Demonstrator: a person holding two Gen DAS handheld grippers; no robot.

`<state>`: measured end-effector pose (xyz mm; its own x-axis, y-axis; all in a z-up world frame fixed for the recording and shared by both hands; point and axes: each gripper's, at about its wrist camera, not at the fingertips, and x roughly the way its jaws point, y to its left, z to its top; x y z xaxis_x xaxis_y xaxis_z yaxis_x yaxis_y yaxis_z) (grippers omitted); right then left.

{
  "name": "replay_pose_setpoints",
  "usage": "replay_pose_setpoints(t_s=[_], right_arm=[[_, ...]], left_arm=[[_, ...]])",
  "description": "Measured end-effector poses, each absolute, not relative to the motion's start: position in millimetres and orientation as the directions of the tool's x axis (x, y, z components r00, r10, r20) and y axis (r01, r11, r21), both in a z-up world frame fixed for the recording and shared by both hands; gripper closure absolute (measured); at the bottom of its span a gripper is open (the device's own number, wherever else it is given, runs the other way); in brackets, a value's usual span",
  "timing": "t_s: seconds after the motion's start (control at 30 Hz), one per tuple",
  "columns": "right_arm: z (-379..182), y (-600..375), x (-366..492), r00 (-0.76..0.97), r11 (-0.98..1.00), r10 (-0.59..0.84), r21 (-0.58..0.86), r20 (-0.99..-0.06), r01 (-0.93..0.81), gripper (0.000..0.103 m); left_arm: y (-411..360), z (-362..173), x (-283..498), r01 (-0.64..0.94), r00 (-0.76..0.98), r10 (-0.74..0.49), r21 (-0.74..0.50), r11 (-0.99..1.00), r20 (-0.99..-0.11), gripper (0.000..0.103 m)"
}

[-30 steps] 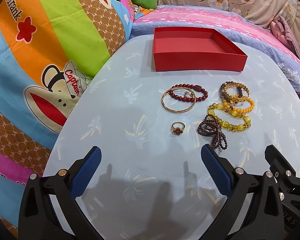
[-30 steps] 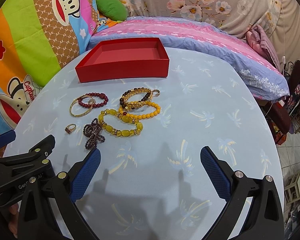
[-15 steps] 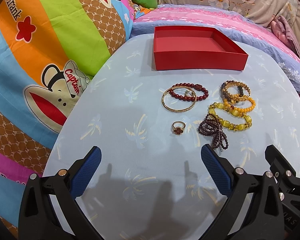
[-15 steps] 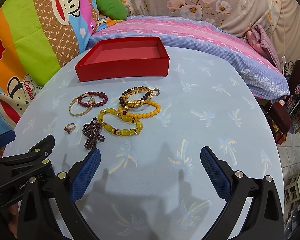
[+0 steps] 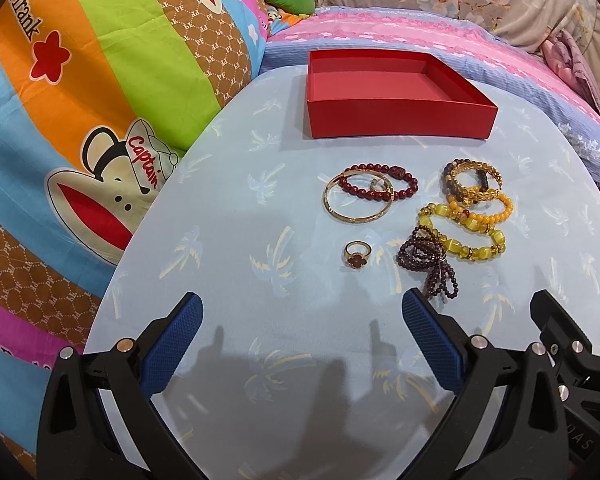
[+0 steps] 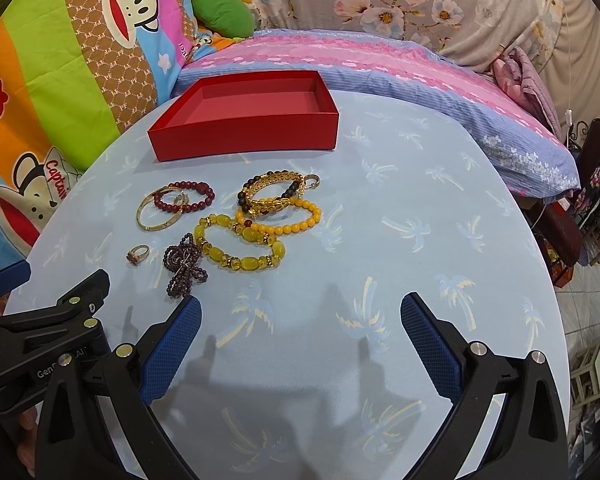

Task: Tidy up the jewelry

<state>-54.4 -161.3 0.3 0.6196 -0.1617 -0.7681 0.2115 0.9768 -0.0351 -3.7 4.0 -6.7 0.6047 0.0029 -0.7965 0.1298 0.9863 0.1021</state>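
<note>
An empty red box stands at the far side of the light blue table. In front of it lie a gold bangle, a dark red bead bracelet, a gold ring with a red stone, a purple bead strand, a yellow bead bracelet, an orange bead bracelet and a gold chain bracelet. My left gripper and right gripper are both open and empty, near the table's front edge, short of the jewelry.
A colourful cartoon-monkey quilt lies left of the table. A pink and blue striped pillow and floral fabric lie behind. A green cushion sits at the back left. The floor with furniture is to the right.
Both grippers have moved slightly forward toward the jewelry. Nothing was picked up or let go.
</note>
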Motion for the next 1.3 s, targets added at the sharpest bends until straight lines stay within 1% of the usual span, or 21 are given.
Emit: replay_pose_setpoints(t_s=[0.13, 0.3, 0.63, 0.73, 0.87, 1.03, 1.1, 1.17, 1.27, 1.3], right_arm=[[0.2, -161.3, -54.7, 0.621, 0.977, -0.16, -0.033, -0.767, 0.211, 0.007], [-7.8, -164.3, -53.9, 0.619, 0.978, -0.155, -0.03, -0.77, 0.207, 0.007], [-14.6, -181.6, -43.4, 0.586, 0.967, -0.164, -0.013, -0.793, 0.253, 0.007], [-16.0, -182.2, -41.1, 0.582, 0.968, -0.161, -0.014, -0.797, 0.249, 0.007], [-18.6, -182.6, -36.8, 0.574, 0.97, -0.156, -0.014, -0.803, 0.244, 0.007], [-17.5, -192.1, -32.6, 0.571, 0.963, -0.175, -0.018, -0.802, 0.27, 0.007], [-16.0, -198.9, -32.3, 0.57, 0.958, -0.18, -0.01, -0.801, 0.288, 0.007], [-14.7, -203.1, -31.6, 0.569, 0.954, -0.182, -0.004, -0.802, 0.299, 0.007], [-14.4, -204.8, -30.6, 0.568, 0.953, -0.186, -0.006, -0.801, 0.303, 0.007], [-14.6, -205.7, -30.5, 0.568, 0.952, -0.189, -0.008, -0.801, 0.306, 0.007]], left_arm=[[3.8, -8.9, -1.6, 0.131, 0.598, -0.004, 0.093, 0.987, -0.801, 0.008], [8.6, -12.8, 2.3, 0.137, 0.579, -0.043, 0.044, 0.99, -0.814, 0.007], [21.3, -24.5, 17.3, 0.092, 0.548, -0.036, 0.018, 0.996, -0.836, 0.007], [24.6, -28.7, 21.3, 0.094, 0.532, -0.054, -0.005, 0.996, -0.845, 0.008], [19.6, -26.7, 22.1, 0.126, 0.534, -0.093, -0.029, 0.992, -0.84, 0.008], [-1.5, -27.6, 19.7, 0.207, 0.515, -0.152, -0.05, 0.977, -0.844, 0.008], [-11.7, -29.9, 19.0, 0.242, 0.507, -0.161, -0.04, 0.969, -0.847, 0.012], [-18.8, -31.9, 19.6, 0.267, 0.493, -0.18, -0.049, 0.962, -0.851, 0.02], [-28.2, -32.9, 20.5, 0.3, 0.479, -0.212, -0.068, 0.951, -0.852, 0.027], [-30.5, -32.9, 21.0, 0.305, 0.479, -0.216, -0.07, 0.95, -0.851, 0.028]])
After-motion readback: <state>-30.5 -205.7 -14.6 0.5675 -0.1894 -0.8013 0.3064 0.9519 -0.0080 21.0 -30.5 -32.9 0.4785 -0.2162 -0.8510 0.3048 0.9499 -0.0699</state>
